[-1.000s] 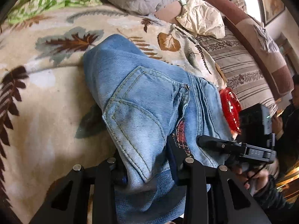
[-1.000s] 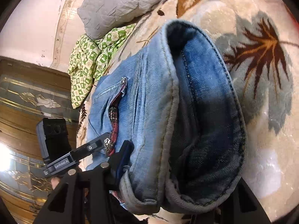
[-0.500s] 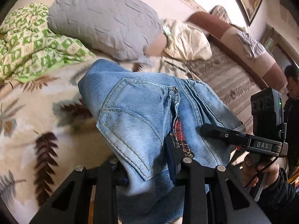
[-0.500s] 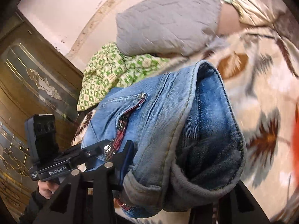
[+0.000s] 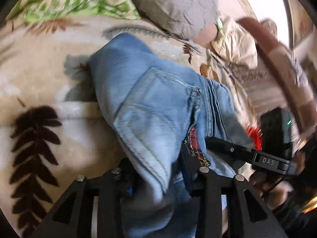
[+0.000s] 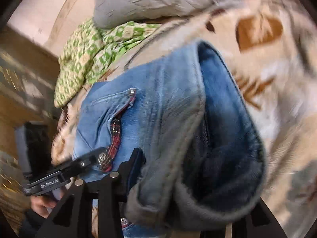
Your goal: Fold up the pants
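Light blue jeans [image 5: 158, 107] hang bunched over a leaf-patterned blanket [image 5: 39, 83], held up by both grippers. My left gripper [image 5: 158, 174] is shut on the waist edge beside the back pocket. The other gripper's finger [image 5: 227, 146] shows at the right, near the red-lined zip. In the right wrist view the jeans [image 6: 168, 119] fill the middle, waistband open with the dark inside [image 6: 223, 138] showing. My right gripper [image 6: 178, 188] is shut on the waistband; its right finger is hidden by cloth. The left gripper's finger [image 6: 83, 162] shows at lower left.
A grey quilted pillow [image 5: 174, 4] and a green patterned cloth [image 5: 79, 2] lie at the back of the blanket. A striped sofa back [image 5: 281, 65] and a red object [image 5: 254, 136] are at the right. Dark wood panelling [image 6: 17, 83] stands at the left.
Both grippers have swung with the jeans, lowering them back toward the blanket; the views now look down more on the blanket. Both grips are unchanged. The frames are motion-blurred.
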A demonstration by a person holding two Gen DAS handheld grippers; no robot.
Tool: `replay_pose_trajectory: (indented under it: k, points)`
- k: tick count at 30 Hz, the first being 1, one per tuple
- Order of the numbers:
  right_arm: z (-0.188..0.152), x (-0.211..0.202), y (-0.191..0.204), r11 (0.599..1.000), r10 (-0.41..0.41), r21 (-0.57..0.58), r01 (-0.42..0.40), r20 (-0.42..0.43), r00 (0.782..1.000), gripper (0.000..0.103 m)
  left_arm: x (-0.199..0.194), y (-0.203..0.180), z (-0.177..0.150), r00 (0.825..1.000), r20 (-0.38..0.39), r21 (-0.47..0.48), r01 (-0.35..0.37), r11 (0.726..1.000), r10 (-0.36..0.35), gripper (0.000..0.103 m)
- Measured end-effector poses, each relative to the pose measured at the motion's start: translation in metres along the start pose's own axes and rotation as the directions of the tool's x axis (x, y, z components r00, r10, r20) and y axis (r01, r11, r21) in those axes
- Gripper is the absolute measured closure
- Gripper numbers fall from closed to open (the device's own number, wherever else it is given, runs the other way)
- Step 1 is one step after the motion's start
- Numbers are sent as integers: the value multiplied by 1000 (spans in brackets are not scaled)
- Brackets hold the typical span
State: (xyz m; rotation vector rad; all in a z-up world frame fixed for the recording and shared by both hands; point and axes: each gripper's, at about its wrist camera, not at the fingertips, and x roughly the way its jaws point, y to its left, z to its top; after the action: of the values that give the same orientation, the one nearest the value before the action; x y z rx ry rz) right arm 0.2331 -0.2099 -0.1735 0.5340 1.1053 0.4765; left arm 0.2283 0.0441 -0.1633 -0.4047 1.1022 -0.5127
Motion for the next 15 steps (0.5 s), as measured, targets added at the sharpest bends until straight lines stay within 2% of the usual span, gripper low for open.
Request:
replay_pose_trajectory:
  k: [2, 4, 9, 10, 11, 13, 14, 15]
  points:
    - [2, 0, -8, 999, 34, 31, -34, -8, 999, 57, 3, 4, 2, 1000, -10, 3, 5, 1000, -5, 54]
    - [2, 1, -2, 1000, 7, -11, -7, -6, 1000, 57, 3, 8, 2, 1000, -16, -16, 25, 1000, -25, 54]
    - [1, 2, -1, 1000, 1, -12, -1, -6, 1000, 54, 1, 9, 0, 1000, -9, -18, 24, 1000, -25, 52]
    - [2, 2, -1, 1000, -2, -17, 2, -7, 1000, 51, -2, 9, 0, 1000, -4, -15, 19, 1000, -19, 50]
    - [3, 2, -1, 1000, -3, -18, 3, -6, 1000, 48, -4, 7, -1, 1000, 6, -5, 5, 1000, -5, 43]
    - [4, -3, -1, 1000, -11, -20, 10, -3, 1000, 27, -11, -1, -1, 997, 30, 44, -68, 997, 67, 20]
    - [5, -7, 0, 999, -30, -25, 30, -3, 1000, 20, -14, -7, -1, 992, 42, 66, -122, 990, 119, 15]
    - [4, -10, 1, 998, -48, -30, 48, -4, 999, 8, -19, -14, -2, 983, 61, 97, -178, 979, 172, 8]
